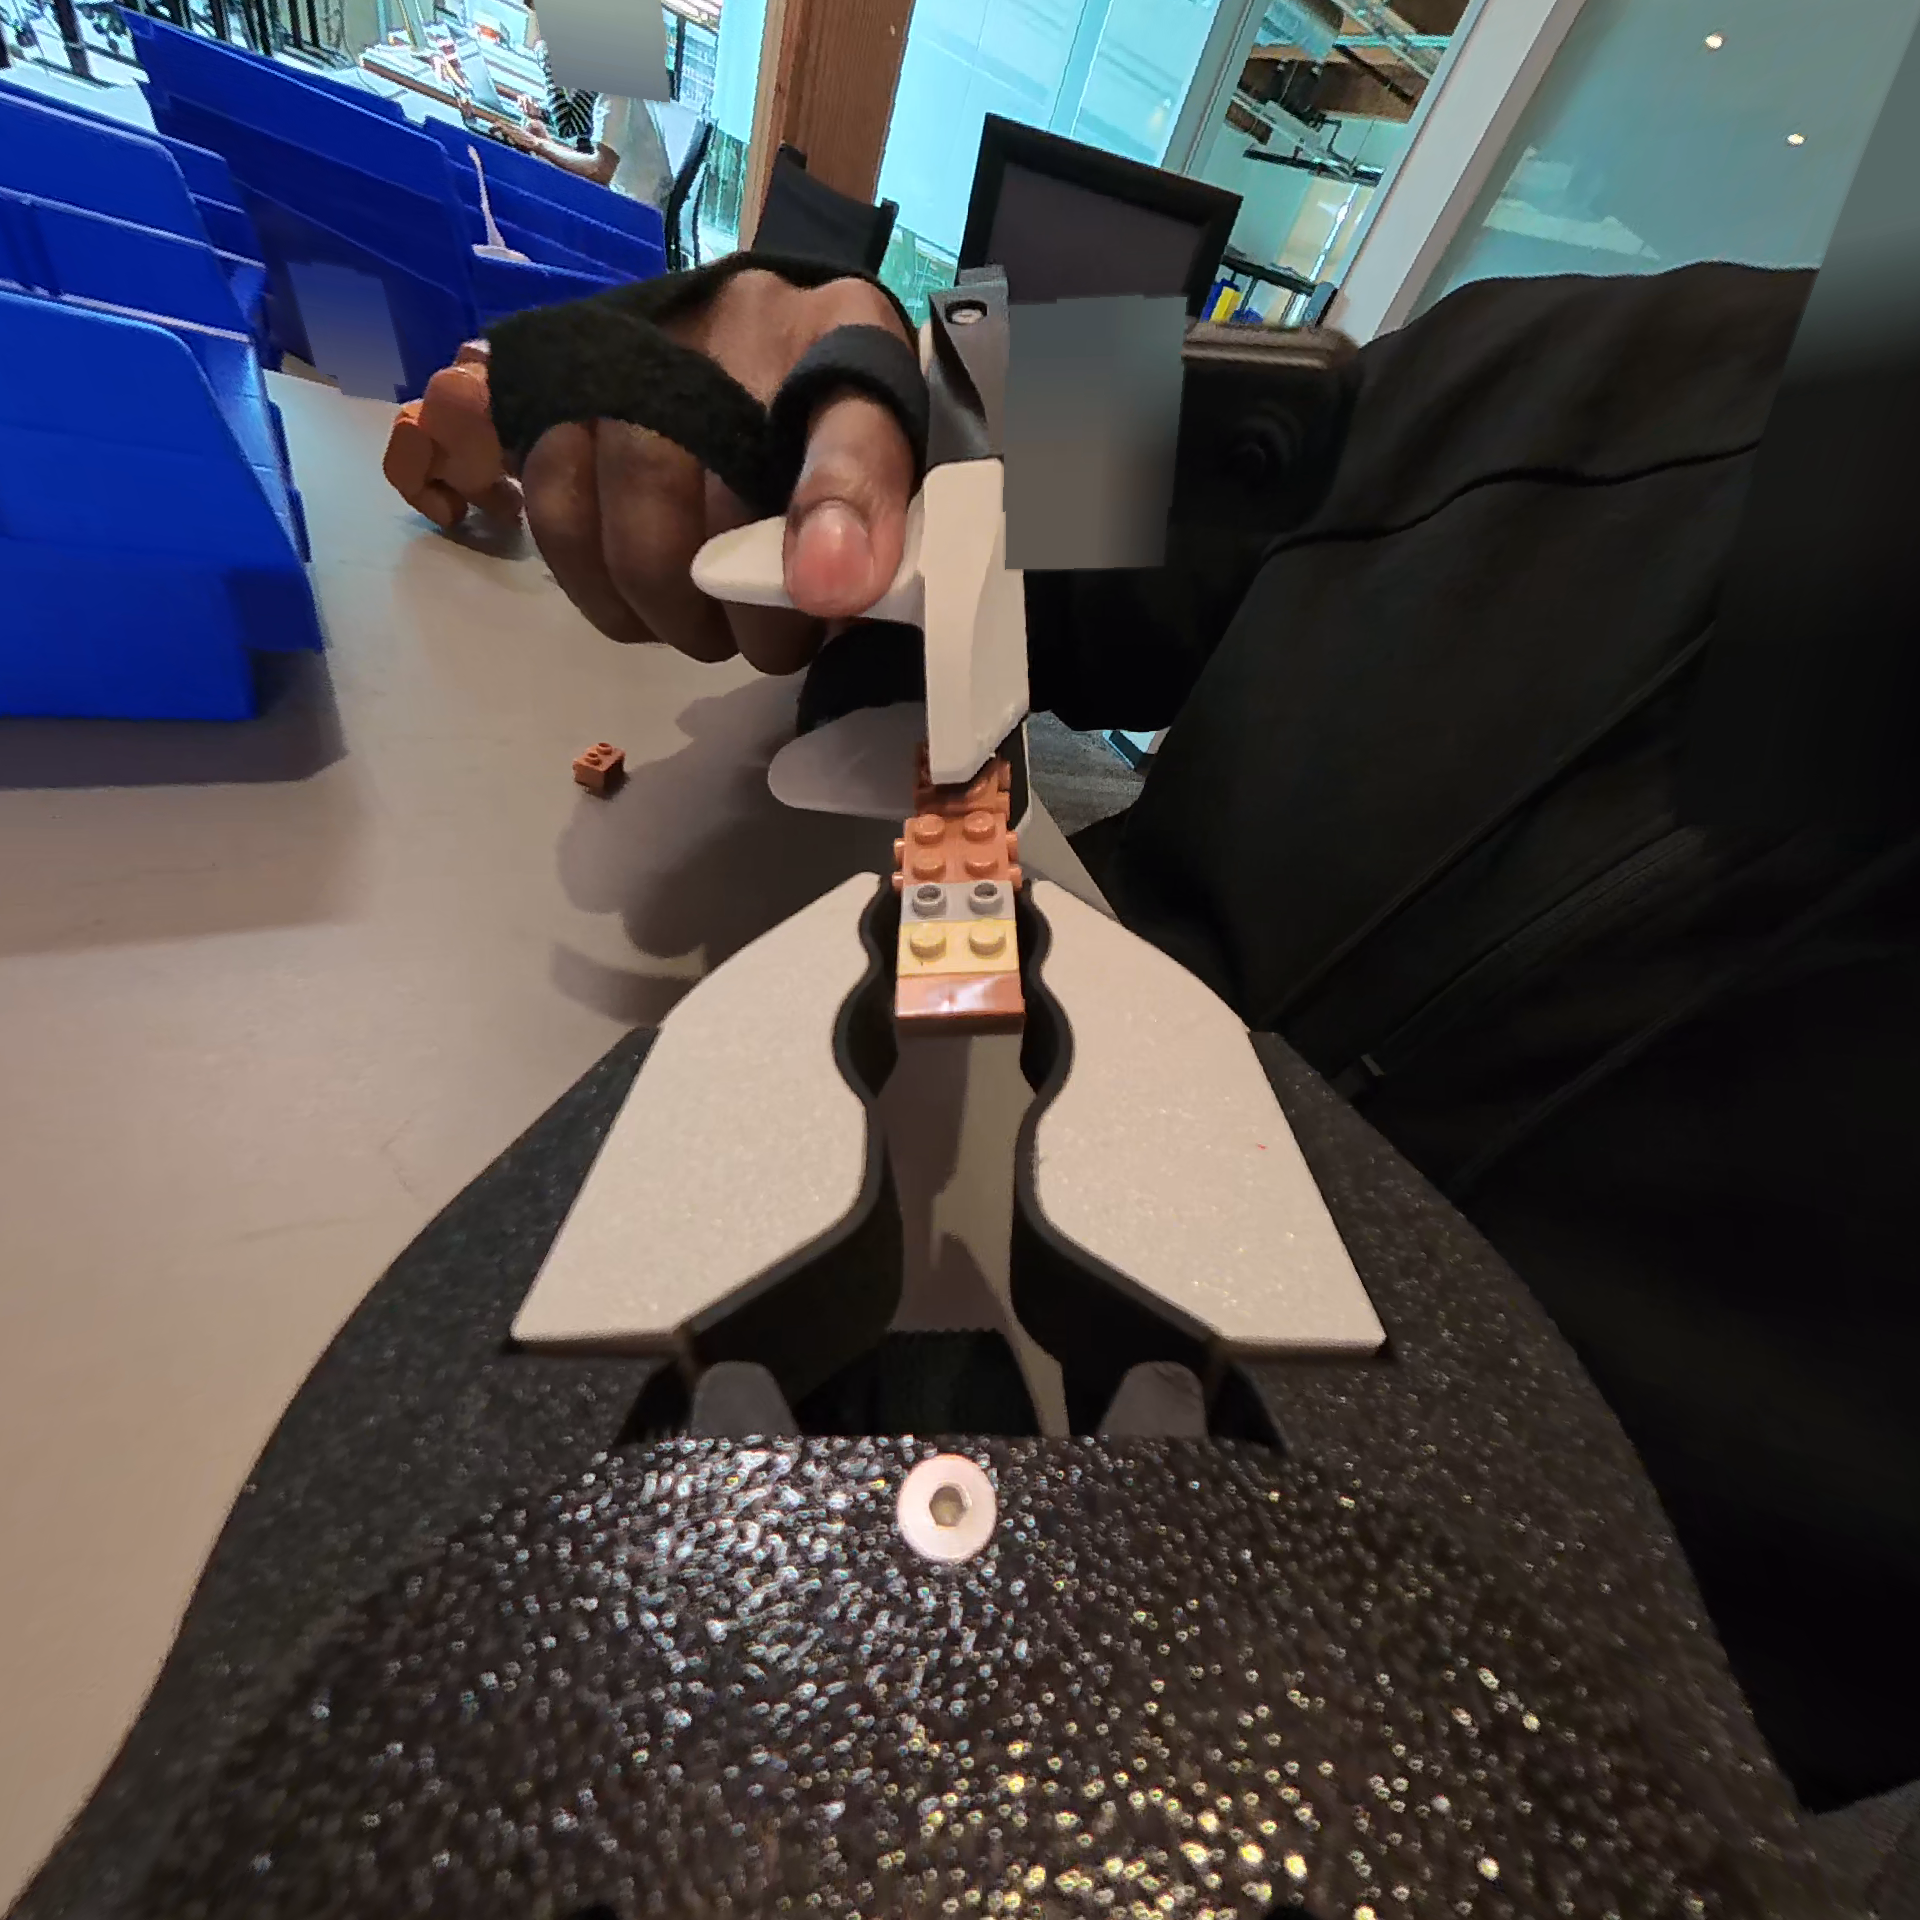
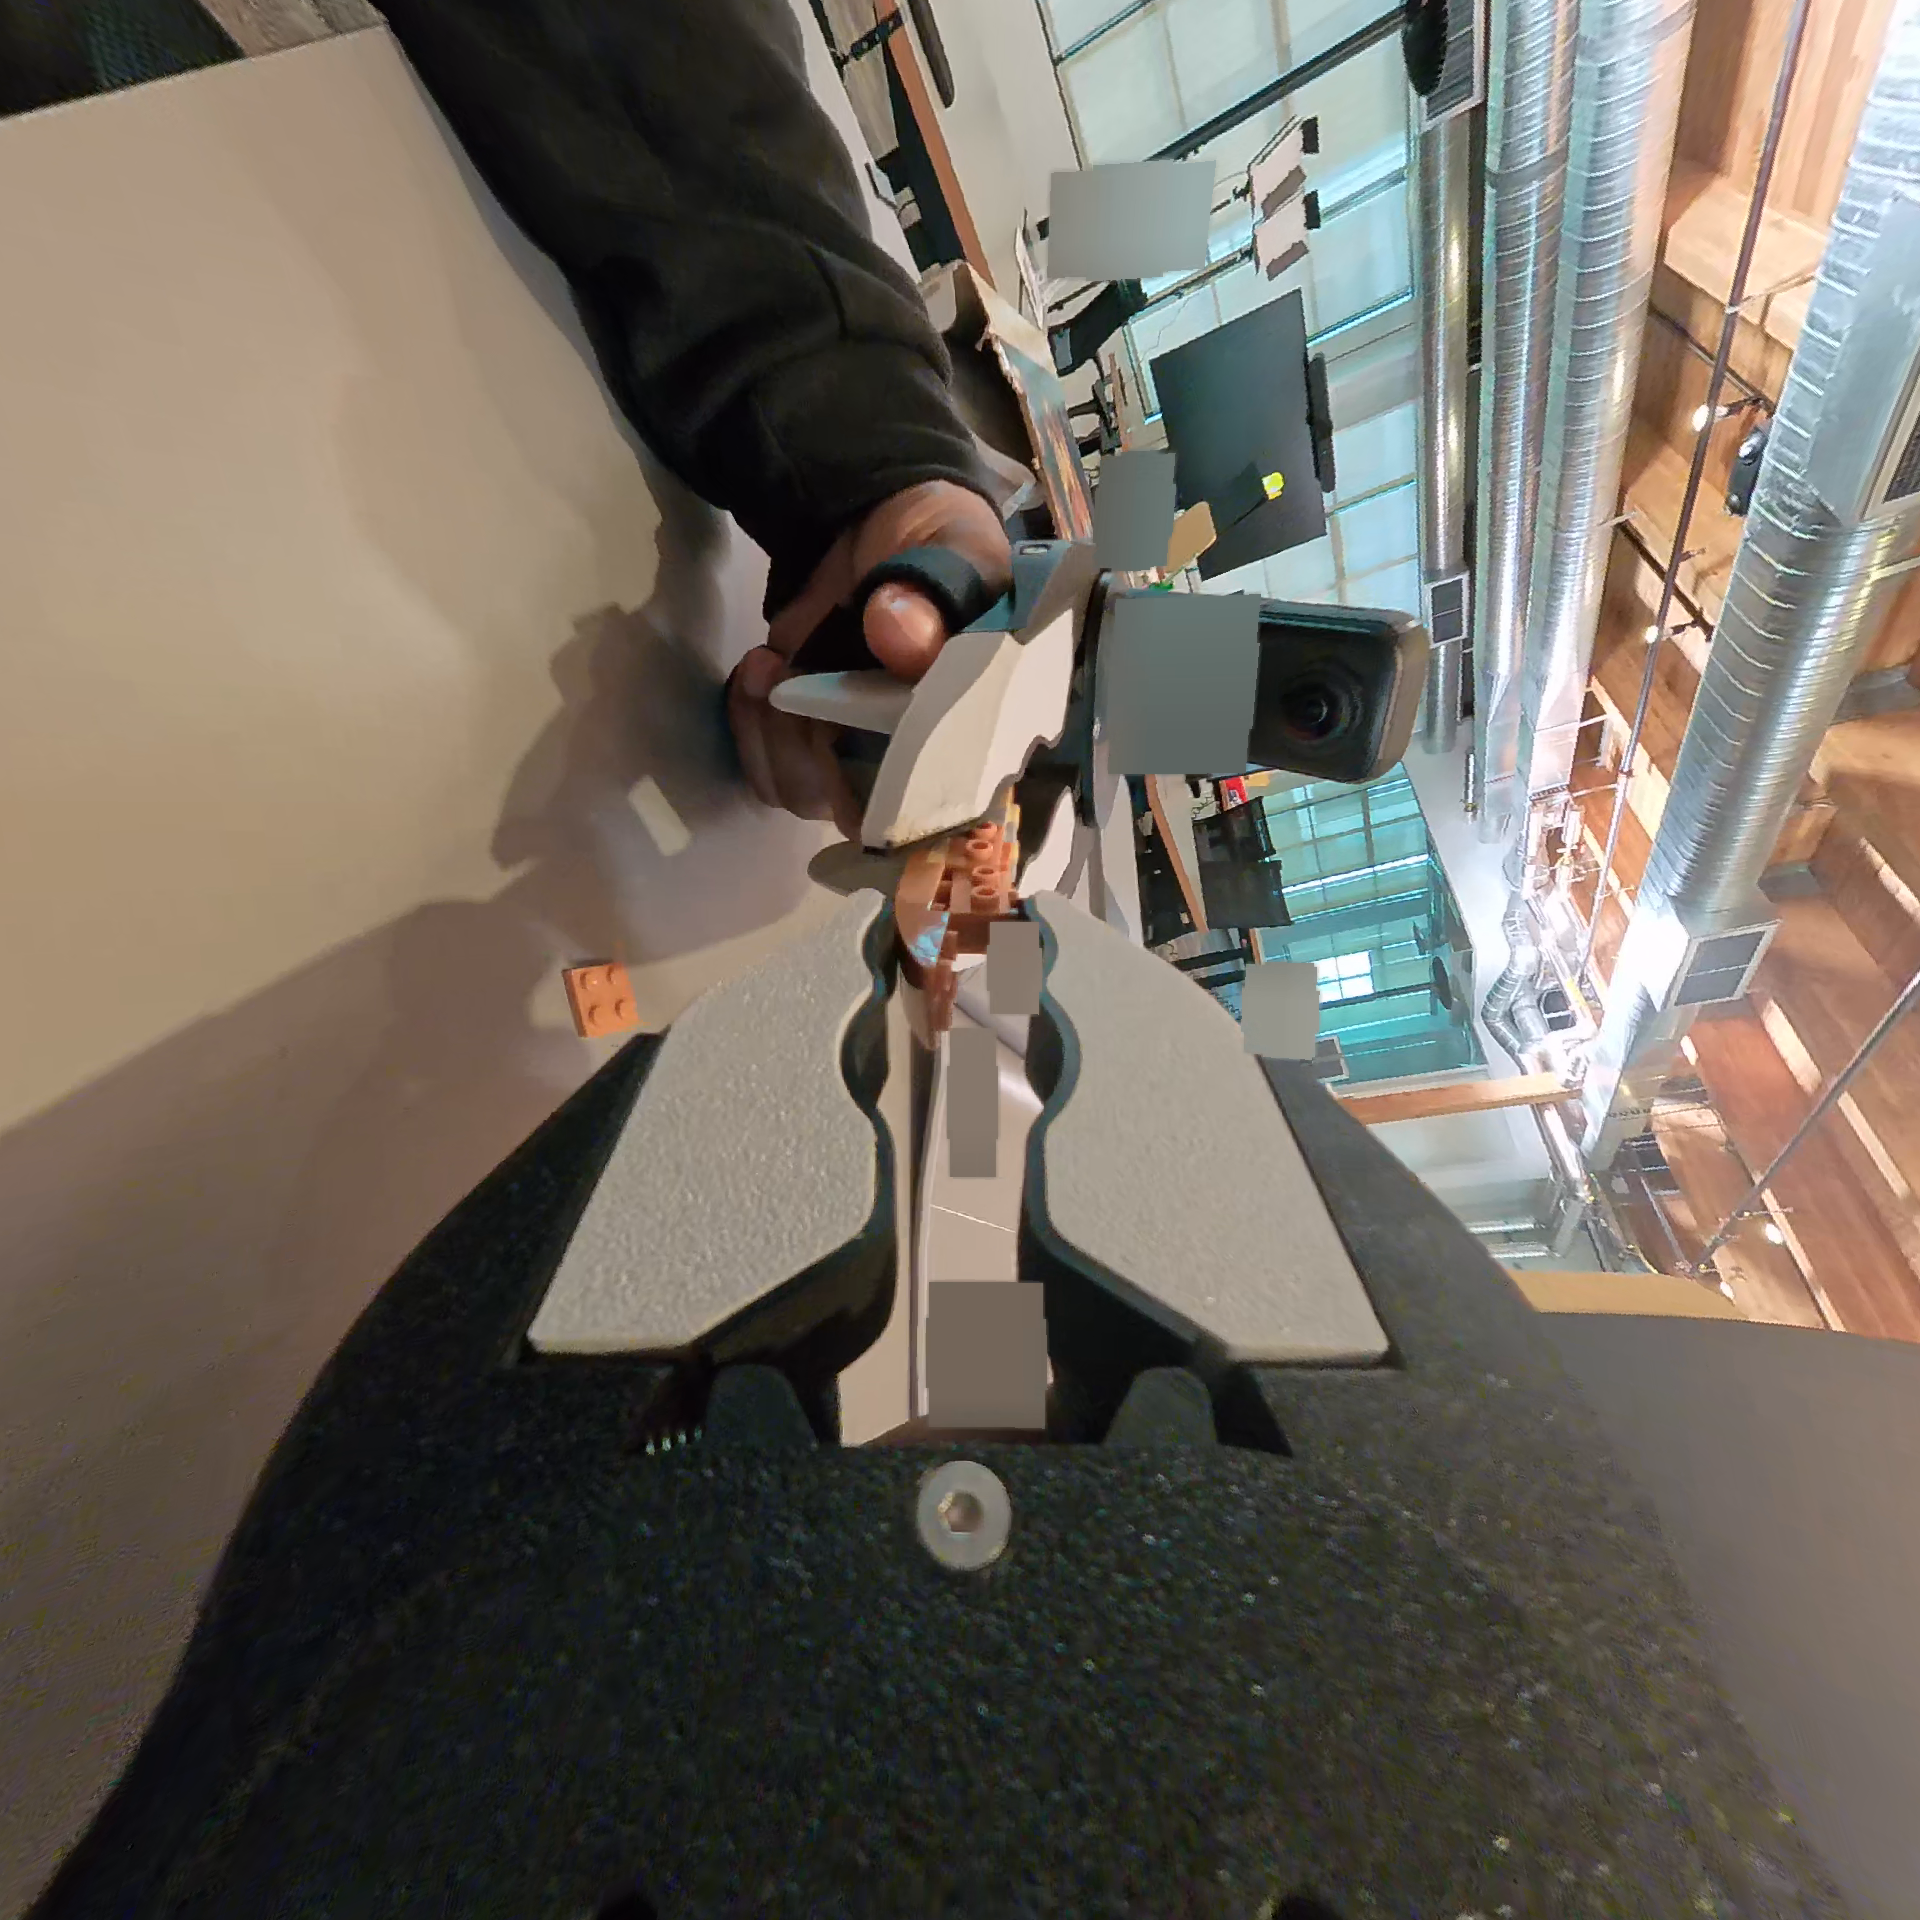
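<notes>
A small stack of joined bricks (image 1: 951, 862), with brown, tan, grey and orange pieces, is held in the air between both grippers. In the left wrist view my left gripper (image 1: 956, 920) is shut on its near end, pads against both sides. My right gripper (image 1: 987, 790) comes from the far side, turned on edge, and is shut on the far orange end. In the right wrist view my right gripper (image 2: 956, 925) is closed on the brick stack (image 2: 977, 883), and the left gripper (image 2: 997, 831) holds the opposite end. A gloved hand (image 1: 675, 468) holds the right gripper.
A small loose brown brick (image 1: 600, 767) lies on the grey table (image 1: 208, 1039); it also shows in the right wrist view (image 2: 600, 1000). A brown brick figure (image 1: 447, 447) stands behind the hand. Blue bins (image 1: 135, 520) line the left. A person's black jacket (image 1: 1558, 727) is at the right. My left and right fingertips are right by each other.
</notes>
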